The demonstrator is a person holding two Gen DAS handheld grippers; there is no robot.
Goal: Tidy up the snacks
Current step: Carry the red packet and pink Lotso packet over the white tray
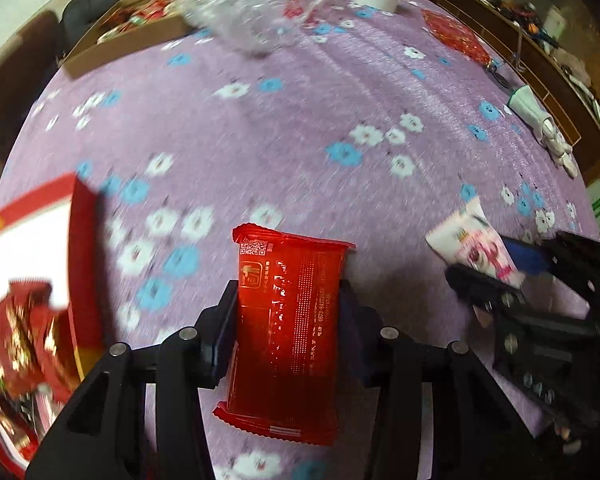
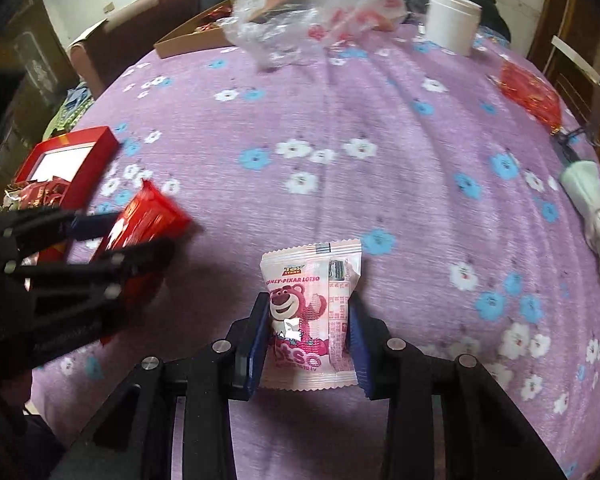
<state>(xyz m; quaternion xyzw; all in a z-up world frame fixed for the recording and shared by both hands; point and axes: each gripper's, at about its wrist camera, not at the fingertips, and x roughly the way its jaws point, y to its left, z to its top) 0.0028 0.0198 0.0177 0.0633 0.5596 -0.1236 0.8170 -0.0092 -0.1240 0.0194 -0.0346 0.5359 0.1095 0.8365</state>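
My left gripper (image 1: 288, 312) clamps a red snack packet (image 1: 288, 320) above the purple flowered tablecloth (image 1: 300, 128), near the red box (image 1: 84, 264) at its left; my right gripper (image 2: 308, 320) pinches a pink bear snack packet (image 2: 312, 312) over the same cloth

dim indoor light | motion blur | fisheye edges dark | wrapper glare

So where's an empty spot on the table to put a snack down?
The big middle of the purple cloth is bare, between the red box on the left and the white bundle on the right. The far edge is crowded: cardboard tray, plastic bag, white tub.
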